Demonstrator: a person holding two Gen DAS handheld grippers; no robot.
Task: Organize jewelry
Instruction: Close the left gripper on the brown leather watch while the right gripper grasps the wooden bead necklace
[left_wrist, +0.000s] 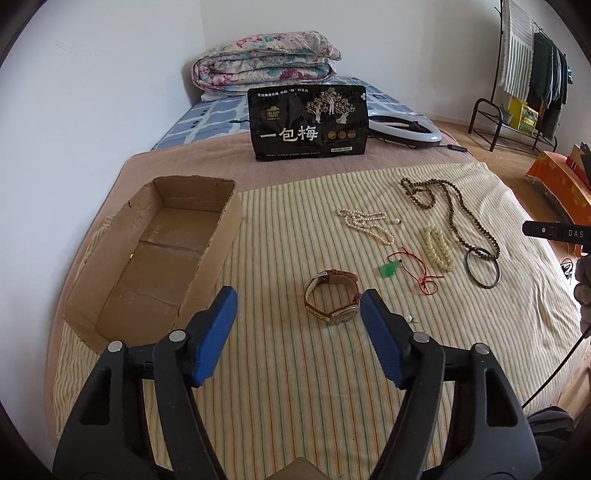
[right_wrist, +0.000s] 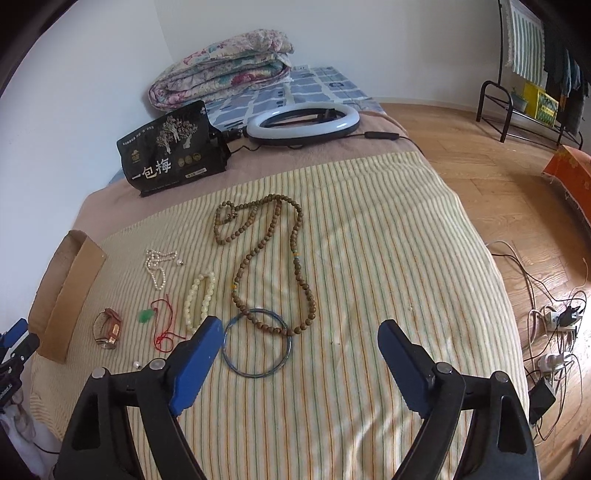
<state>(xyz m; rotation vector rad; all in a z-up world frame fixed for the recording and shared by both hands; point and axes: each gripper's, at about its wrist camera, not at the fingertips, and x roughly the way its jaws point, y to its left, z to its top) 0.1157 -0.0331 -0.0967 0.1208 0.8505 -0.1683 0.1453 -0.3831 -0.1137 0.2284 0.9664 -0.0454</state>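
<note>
Jewelry lies on a striped cloth (left_wrist: 295, 369) on the bed. A brown-strap watch (left_wrist: 332, 297) sits just ahead of my open, empty left gripper (left_wrist: 297, 308). Beyond it lie a green pendant on red cord (left_wrist: 391, 269), a cream bead bracelet (left_wrist: 439, 249), a pearl strand (left_wrist: 365, 223), a long brown bead necklace (left_wrist: 450, 206) and a dark bangle (left_wrist: 484, 267). An empty cardboard box (left_wrist: 147, 254) stands at the left. My right gripper (right_wrist: 301, 336) is open and empty, with the bangle (right_wrist: 256, 343) and necklace (right_wrist: 295, 266) just ahead of its left finger.
A black snack bag (left_wrist: 308, 122) stands at the back of the bed, with a ring light (right_wrist: 303, 122) and folded quilt (left_wrist: 266, 61) behind. Cables and power strips (right_wrist: 554, 325) lie on the wooden floor at the right. A small pearl earring (left_wrist: 409, 317) lies by the watch.
</note>
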